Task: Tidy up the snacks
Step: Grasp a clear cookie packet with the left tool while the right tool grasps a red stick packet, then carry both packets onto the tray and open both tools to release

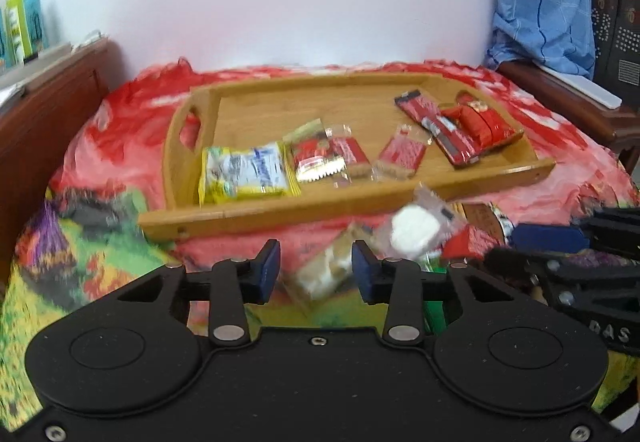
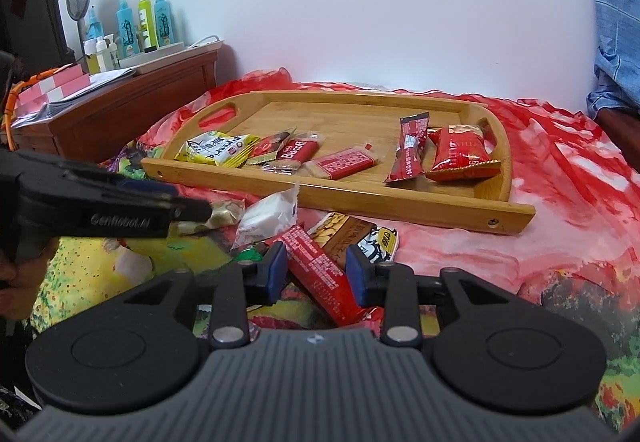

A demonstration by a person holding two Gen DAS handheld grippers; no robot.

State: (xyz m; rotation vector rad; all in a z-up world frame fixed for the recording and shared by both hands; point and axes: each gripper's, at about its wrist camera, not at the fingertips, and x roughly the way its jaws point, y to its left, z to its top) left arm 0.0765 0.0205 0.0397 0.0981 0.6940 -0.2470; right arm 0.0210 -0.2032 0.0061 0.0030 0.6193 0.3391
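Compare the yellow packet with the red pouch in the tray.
The yellow packet lies flat at the tray's left end; the red pouch sits puffed up at the right end. The packet is yellow and white, the pouch red. Both are sealed snacks inside the tray.

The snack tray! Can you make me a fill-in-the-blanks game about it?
1. The snacks are sorted into a ____ tray.
2. The yellow packet lies at the tray's ____ end.
3. The right claw has a ____ packet between its fingers.
4. The white packet lies ____ the tray.

Missing words: wooden; left; red; outside
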